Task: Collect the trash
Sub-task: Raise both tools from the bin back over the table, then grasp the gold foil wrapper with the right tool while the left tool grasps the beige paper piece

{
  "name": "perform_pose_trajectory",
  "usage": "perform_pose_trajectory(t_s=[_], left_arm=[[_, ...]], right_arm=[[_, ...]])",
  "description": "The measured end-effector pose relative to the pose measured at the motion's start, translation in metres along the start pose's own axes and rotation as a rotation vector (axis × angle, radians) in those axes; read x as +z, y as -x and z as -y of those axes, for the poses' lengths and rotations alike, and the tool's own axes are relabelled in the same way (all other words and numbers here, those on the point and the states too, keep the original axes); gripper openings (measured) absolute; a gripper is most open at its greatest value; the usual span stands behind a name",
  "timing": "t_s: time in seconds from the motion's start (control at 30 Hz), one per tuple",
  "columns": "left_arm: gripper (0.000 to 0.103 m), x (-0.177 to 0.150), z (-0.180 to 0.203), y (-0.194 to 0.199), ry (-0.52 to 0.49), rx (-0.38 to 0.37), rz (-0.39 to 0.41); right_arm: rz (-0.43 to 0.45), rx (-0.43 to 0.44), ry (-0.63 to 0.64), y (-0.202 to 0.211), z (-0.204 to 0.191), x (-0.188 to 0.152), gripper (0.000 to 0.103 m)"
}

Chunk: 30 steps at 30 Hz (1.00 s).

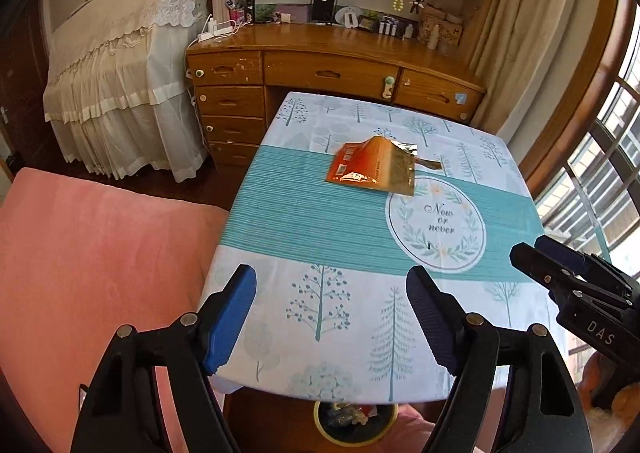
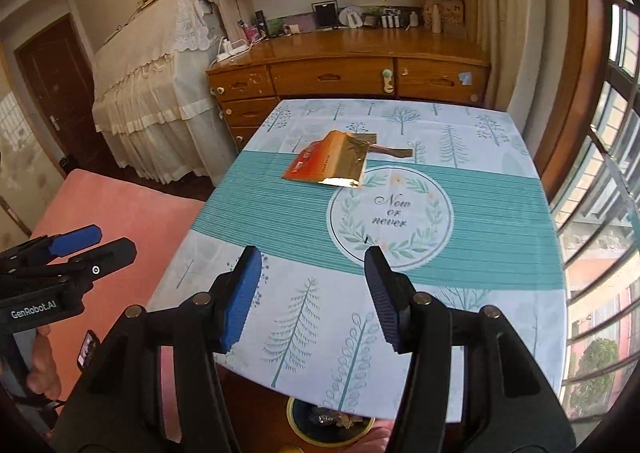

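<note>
An orange and gold foil wrapper [image 1: 374,167] [image 2: 330,165] lies on the far half of the table, with a small brown torn strip [image 1: 430,164] [image 2: 396,152] just beyond it. My left gripper [image 1: 332,293] hangs open over the table's near edge, nothing between its blue pads. My right gripper [image 2: 314,271] is open too, above the near part of the cloth, and holds nothing. Each gripper shows in the other's view: the right gripper [image 1: 528,249] at the right edge, the left gripper [image 2: 108,241] at the left. A round bin [image 1: 354,419] [image 2: 330,423] with trash inside stands on the floor under the near table edge.
The table carries a pale blue tree-print cloth [image 1: 304,213] [image 2: 500,213]. A pink sofa [image 1: 92,253] sits to its left. A wooden desk with drawers [image 1: 332,69] stands behind the table, a draped piece of furniture [image 1: 124,85] to the left, windows [image 2: 612,133] on the right.
</note>
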<state>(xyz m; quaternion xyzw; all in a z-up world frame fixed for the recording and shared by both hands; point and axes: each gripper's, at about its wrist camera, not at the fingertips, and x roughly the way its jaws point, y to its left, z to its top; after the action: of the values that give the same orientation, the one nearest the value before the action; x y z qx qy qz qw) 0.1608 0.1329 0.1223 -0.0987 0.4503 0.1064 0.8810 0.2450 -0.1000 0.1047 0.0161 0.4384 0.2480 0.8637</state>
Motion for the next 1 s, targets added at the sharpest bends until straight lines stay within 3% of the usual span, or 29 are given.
perform_pose_trajectory(t_s=[0.3, 0.4, 0.57, 0.8, 1.0], left_arm=[[0.07, 0.089, 0.034, -0.131, 0.097, 0.098, -0.094], [0.064, 0.111, 0.041, -0.179, 0.125, 0.109, -0.132], [0.064, 0.138, 0.046, -0.245, 0.133, 0.119, -0.173], [0.062, 0.152, 0.046, -0.3, 0.146, 0.152, -0.201], [0.062, 0.145, 0.032, -0.315, 0.178, 0.166, -0.228]], right_arm=[[-0.168, 0.164, 0.011, -0.148, 0.085, 0.093, 0.051], [-0.213, 0.21, -0.019, -0.199, 0.112, 0.11, 0.051], [-0.277, 0.257, -0.084, -0.275, 0.145, 0.124, 0.051], [-0.338, 0.3, -0.153, -0.352, 0.168, 0.13, 0.051], [-0.361, 0.342, -0.183, -0.394, 0.165, 0.134, 0.051]])
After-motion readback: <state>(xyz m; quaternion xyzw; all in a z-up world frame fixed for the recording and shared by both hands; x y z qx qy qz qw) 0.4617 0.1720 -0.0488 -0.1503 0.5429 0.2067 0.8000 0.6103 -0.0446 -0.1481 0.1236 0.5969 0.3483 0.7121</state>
